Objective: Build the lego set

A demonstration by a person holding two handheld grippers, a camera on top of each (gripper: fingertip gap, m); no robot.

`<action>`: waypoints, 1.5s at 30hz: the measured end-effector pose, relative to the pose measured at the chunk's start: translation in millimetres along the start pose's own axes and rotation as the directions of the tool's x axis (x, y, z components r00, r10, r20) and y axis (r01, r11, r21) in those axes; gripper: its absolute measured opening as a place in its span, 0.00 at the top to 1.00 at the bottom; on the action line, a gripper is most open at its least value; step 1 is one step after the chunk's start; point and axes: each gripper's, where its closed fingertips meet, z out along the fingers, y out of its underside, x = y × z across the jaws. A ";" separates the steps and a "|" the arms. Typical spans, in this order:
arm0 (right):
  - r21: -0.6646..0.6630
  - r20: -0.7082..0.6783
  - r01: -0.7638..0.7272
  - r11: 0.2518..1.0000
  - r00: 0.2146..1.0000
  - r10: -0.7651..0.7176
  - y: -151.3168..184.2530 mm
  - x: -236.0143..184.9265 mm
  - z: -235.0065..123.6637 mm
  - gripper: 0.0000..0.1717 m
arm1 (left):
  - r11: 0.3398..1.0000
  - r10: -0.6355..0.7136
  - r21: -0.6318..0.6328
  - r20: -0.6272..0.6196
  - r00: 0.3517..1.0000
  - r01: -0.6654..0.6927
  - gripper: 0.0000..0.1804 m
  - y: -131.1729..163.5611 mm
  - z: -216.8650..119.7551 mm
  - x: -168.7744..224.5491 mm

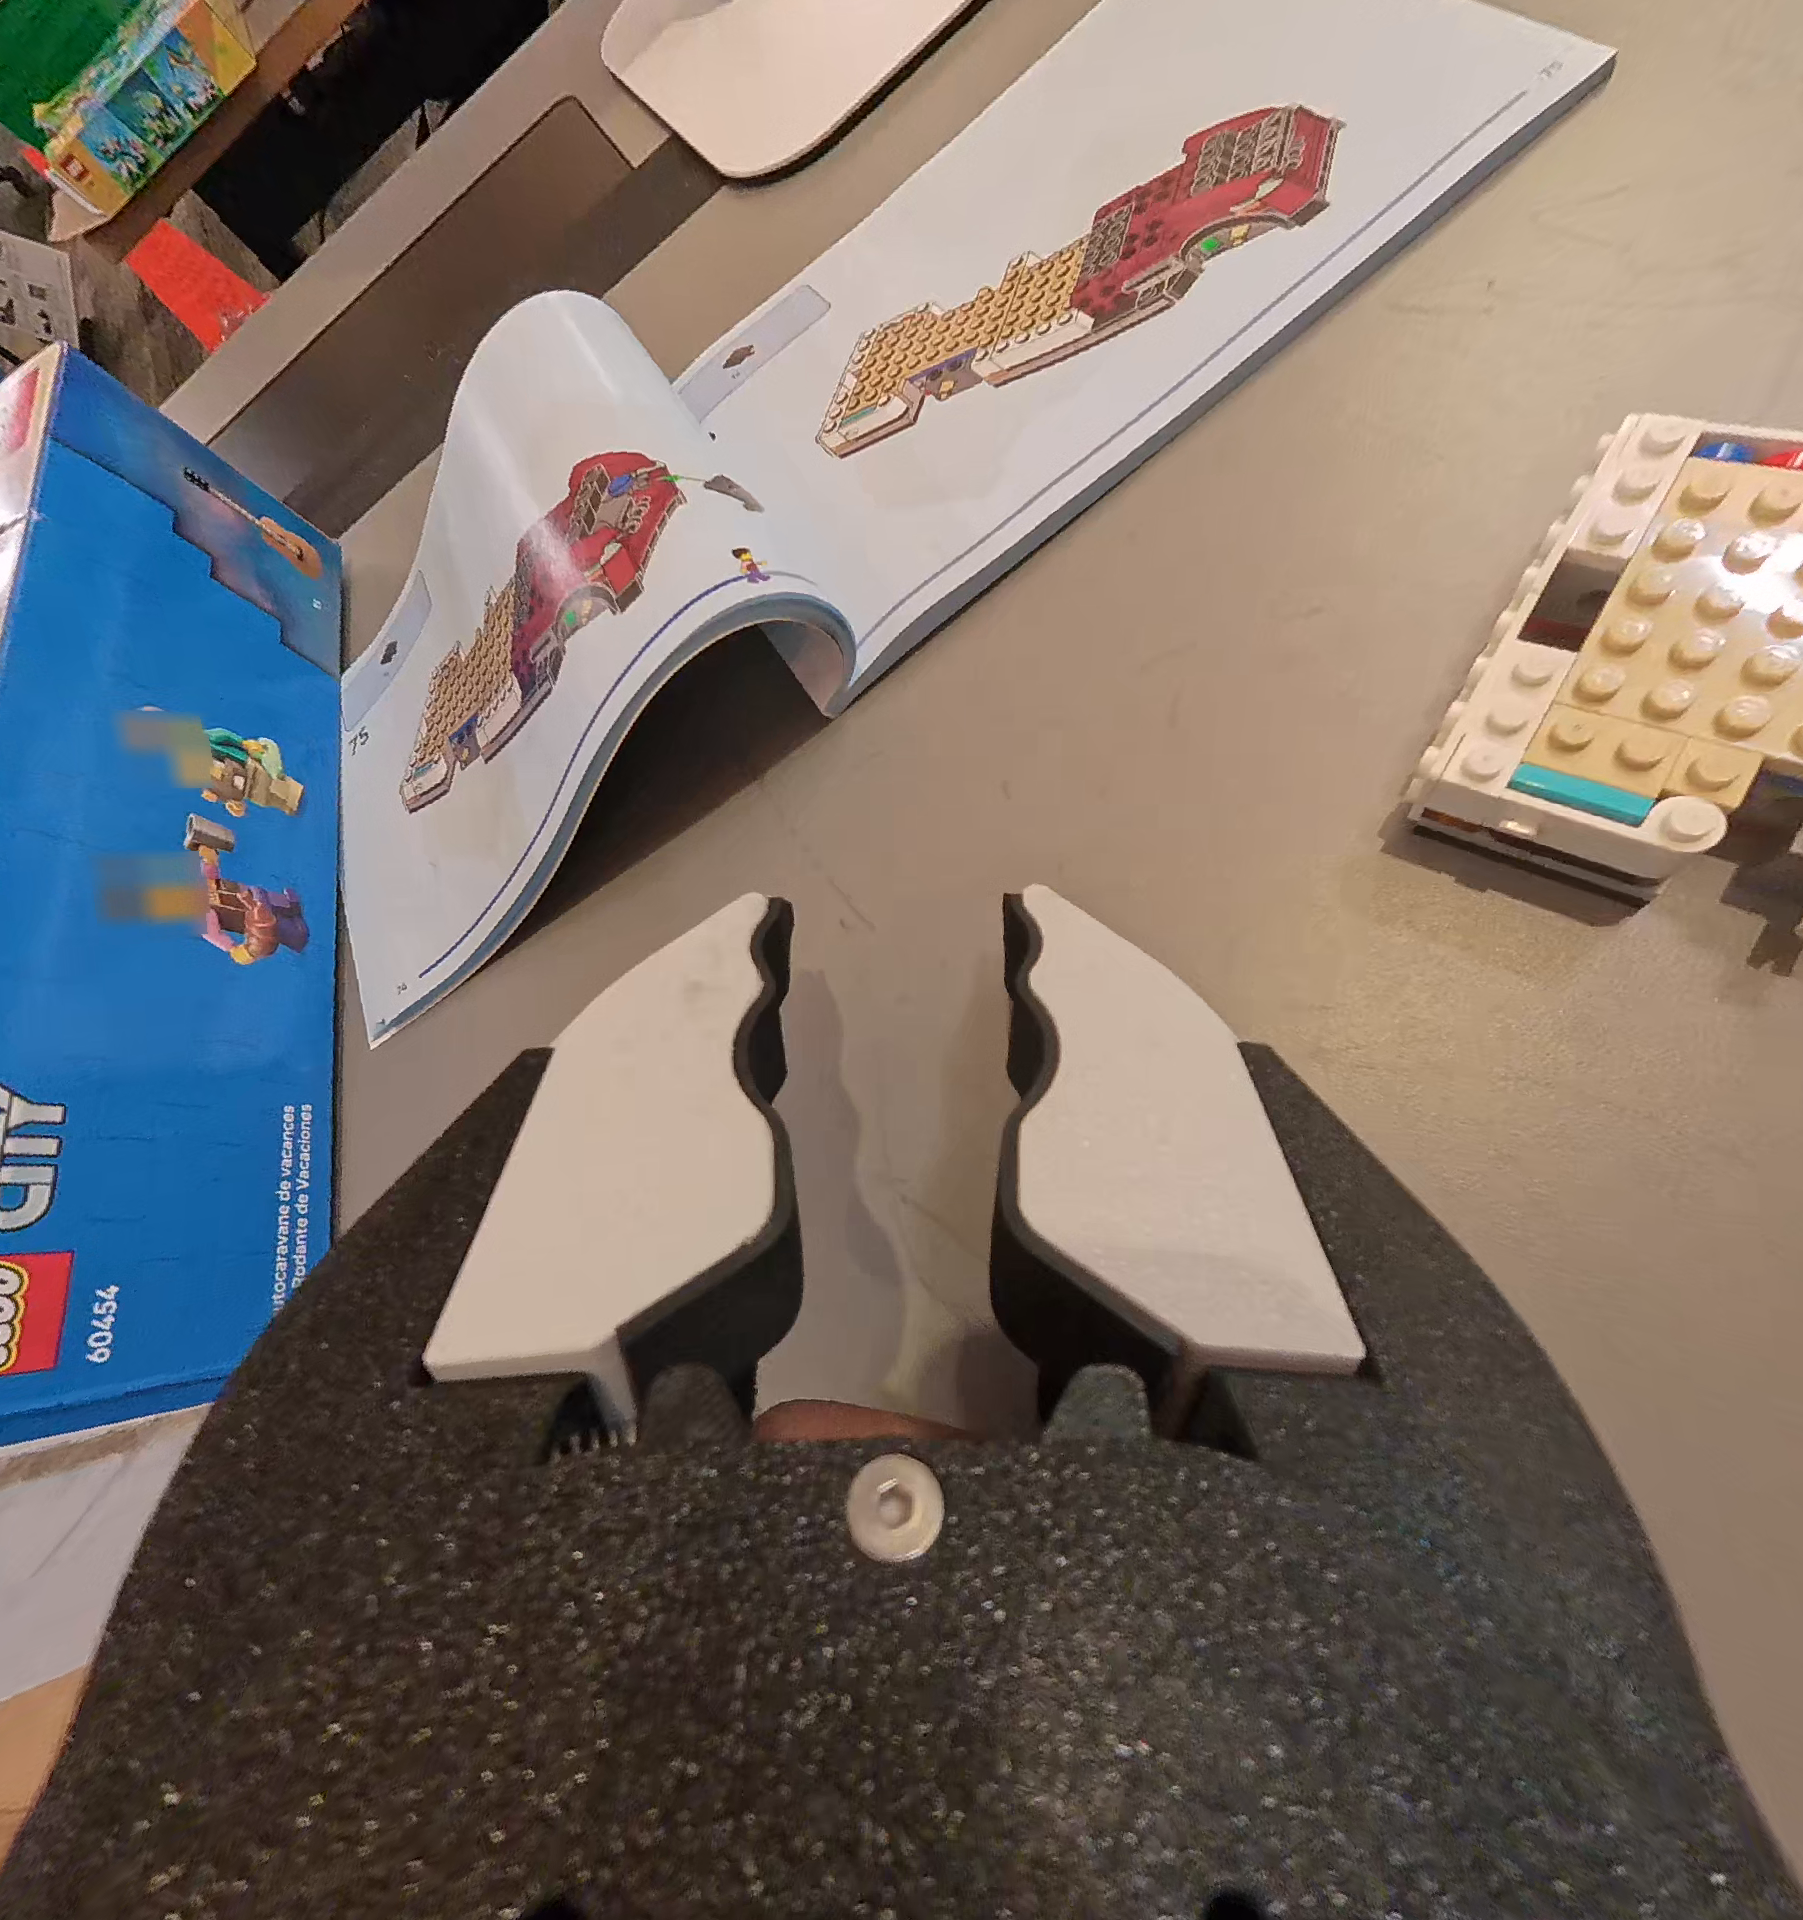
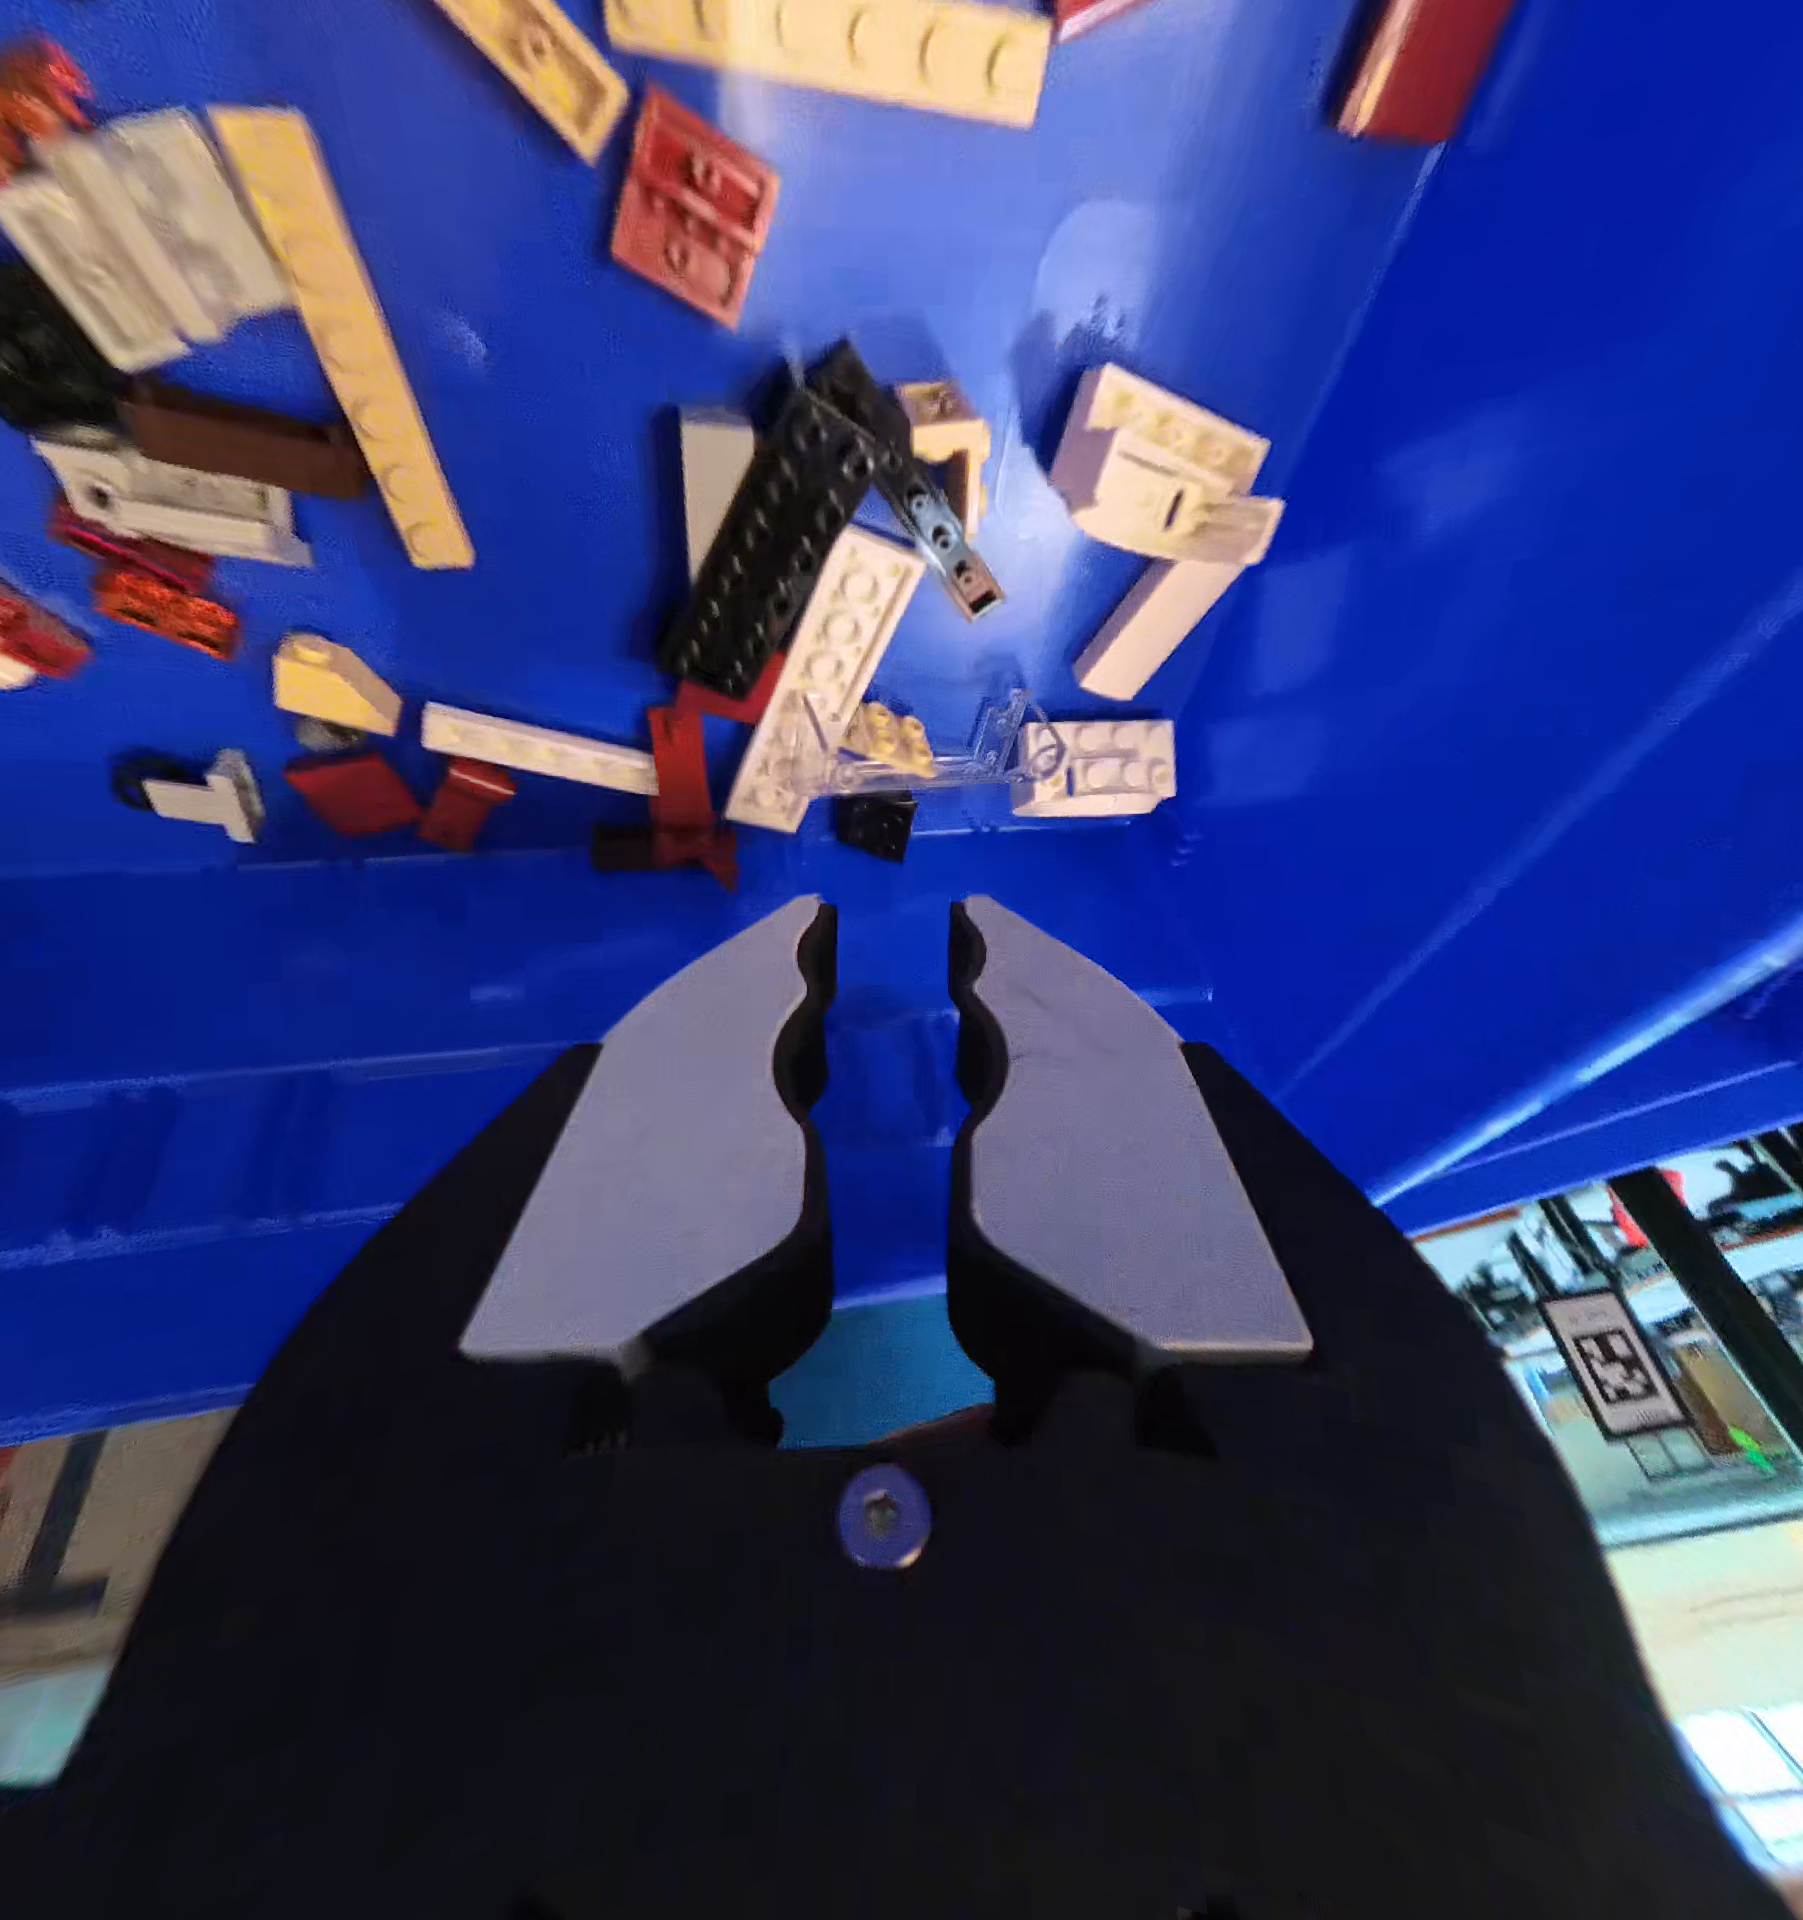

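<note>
My left tool hangs parted and bare over the matte grey tabletop. Beyond it lies a glossy booklet, one page arched, with a blue cardboard box to its left and a studded tan-and-white brick plate to its right. My right tool is also parted and bare inside a smooth blue plastic bin, nearest a small black brick among scattered hard pieces, some blurred

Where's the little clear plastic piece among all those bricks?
In the right wrist view, the clear piece lies in the blue bin, just ahead of the open right tongs, between two white bricks.
</note>
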 end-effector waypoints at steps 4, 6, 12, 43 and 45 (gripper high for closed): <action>-0.133 0.029 0.006 0.991 1.000 -0.002 3.1 0.7 17.8 0.88 | 1.000 -0.002 0.008 -0.023 1.000 0.003 0.78 -0.8 -0.7 2.0; -0.168 0.036 -0.006 0.986 0.999 0.012 2.5 0.3 26.0 0.88 | 1.000 -0.011 0.011 -0.037 0.999 0.011 0.78 -1.2 -1.1 2.5; -0.237 0.056 -0.025 0.971 0.998 0.039 6.2 -4.3 43.6 0.88 | 0.998 -0.030 0.054 -0.072 0.997 0.034 0.78 -5.9 -6.0 3.7; 0.953 -0.101 0.044 0.299 0.979 0.179 -224.5 -195.4 -238.0 0.91 | 0.977 0.069 0.207 -0.126 0.990 -0.042 0.78 -28.9 -27.7 33.4; 0.951 -0.099 0.042 0.306 0.980 0.173 -260.7 -200.3 -224.3 0.91 | 0.976 0.079 0.210 -0.124 0.989 -0.052 0.78 -29.0 -27.3 35.0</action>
